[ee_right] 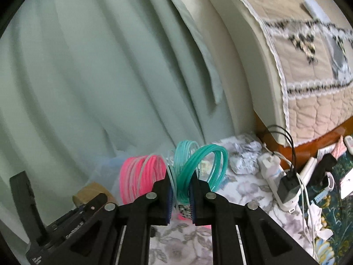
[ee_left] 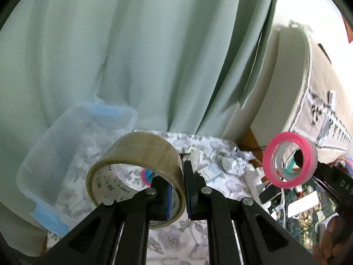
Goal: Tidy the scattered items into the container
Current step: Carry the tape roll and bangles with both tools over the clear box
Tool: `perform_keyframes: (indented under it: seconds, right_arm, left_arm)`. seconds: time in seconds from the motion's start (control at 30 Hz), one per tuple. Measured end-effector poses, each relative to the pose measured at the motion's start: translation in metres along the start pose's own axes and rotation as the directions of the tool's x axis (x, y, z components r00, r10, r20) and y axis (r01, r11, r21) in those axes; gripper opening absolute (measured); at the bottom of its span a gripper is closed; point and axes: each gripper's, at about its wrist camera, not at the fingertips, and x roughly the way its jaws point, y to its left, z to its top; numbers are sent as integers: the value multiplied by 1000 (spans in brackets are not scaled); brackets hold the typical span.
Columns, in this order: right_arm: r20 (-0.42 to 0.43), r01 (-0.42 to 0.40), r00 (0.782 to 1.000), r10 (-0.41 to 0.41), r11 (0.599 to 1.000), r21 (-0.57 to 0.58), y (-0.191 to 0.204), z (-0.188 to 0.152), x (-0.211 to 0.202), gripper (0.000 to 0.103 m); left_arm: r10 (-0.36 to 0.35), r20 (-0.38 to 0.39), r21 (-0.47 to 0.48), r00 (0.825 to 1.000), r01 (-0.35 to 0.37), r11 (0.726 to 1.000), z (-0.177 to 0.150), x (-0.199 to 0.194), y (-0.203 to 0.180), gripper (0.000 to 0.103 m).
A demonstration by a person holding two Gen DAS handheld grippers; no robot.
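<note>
While the left gripper (ee_left: 184, 190) has its jaws nearly closed on the wall of a brown tape roll (ee_left: 136, 176) — one finger inside the ring, one outside — the right gripper (ee_right: 179, 196) pinches a bundle of pink and teal plastic loops (ee_right: 176, 172), lifted clear of the floral-clothed worktop (ee_left: 176, 238). Near its far left corner sits the clear container (ee_left: 66, 154). Pale green curtains (ee_left: 132, 55) hang behind.

Brown tape roll (ee_left: 141, 154), pink-and-teal cord coils (ee_right: 176, 172), grey floral cloth (ee_left: 176, 234)
</note>
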Motion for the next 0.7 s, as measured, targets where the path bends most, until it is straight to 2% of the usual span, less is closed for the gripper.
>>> perform_keyframes:
  seconds: [0.37,0.7]
  right_arm:
    - [43,-90,995,95,990,-111,57,9,-24,13]
    - [-10,-138,990,139,971,-195,104,4,-11,13]
  left_arm:
    - [32,63,-51,997,-29,998,7,-32,30,10]
    - [76,104,-138,992,-61,989,13,-49,79,10]
